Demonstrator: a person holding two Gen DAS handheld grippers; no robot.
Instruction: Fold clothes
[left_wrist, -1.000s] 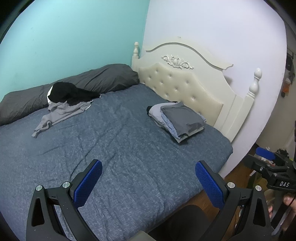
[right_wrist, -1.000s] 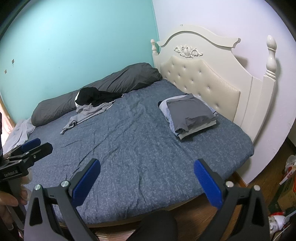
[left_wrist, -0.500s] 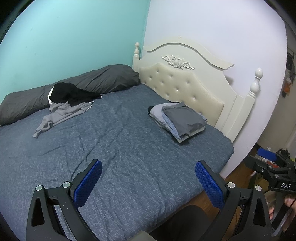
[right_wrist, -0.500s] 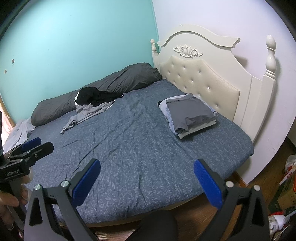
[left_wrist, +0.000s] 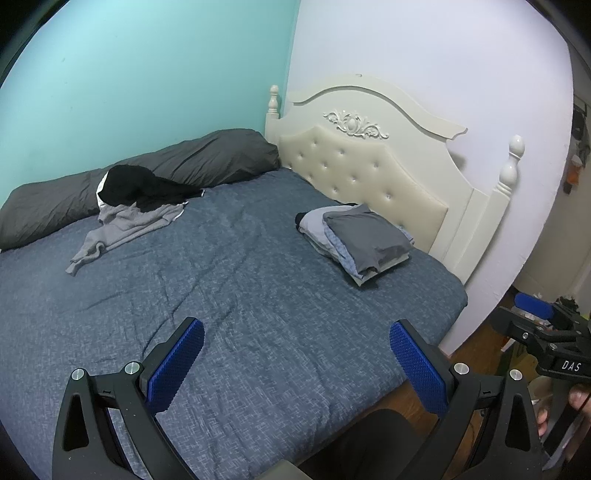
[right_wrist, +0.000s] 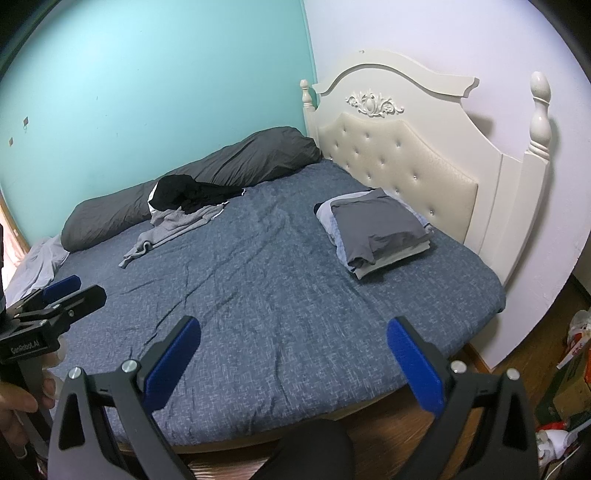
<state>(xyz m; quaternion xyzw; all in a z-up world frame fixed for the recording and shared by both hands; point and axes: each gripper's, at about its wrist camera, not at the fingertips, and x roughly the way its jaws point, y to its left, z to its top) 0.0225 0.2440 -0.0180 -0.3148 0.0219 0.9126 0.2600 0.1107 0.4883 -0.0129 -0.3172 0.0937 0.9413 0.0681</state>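
A stack of folded clothes (left_wrist: 362, 240) (right_wrist: 380, 232), dark grey on top, lies on the blue bed (left_wrist: 240, 288) (right_wrist: 280, 280) by the headboard. Far across the bed an unfolded grey garment (left_wrist: 122, 232) (right_wrist: 173, 229) lies crumpled under a black garment (left_wrist: 140, 186) (right_wrist: 181, 194). My left gripper (left_wrist: 295, 350) hangs open and empty over the near bed edge. My right gripper (right_wrist: 293, 349) is open and empty too, above the bed's near edge. Each gripper shows at the side of the other's view, left gripper (right_wrist: 55, 299) and right gripper (left_wrist: 543, 325).
A long dark grey pillow (left_wrist: 129, 177) (right_wrist: 192, 184) runs along the teal wall. The cream tufted headboard (left_wrist: 369, 170) (right_wrist: 406, 155) stands at the right. Wooden floor and clutter (right_wrist: 569, 369) sit at the lower right. A pale cloth (right_wrist: 37, 266) lies at the bed's far left.
Both views have shifted only slightly; the grippers stay open and nothing on the bed has moved.
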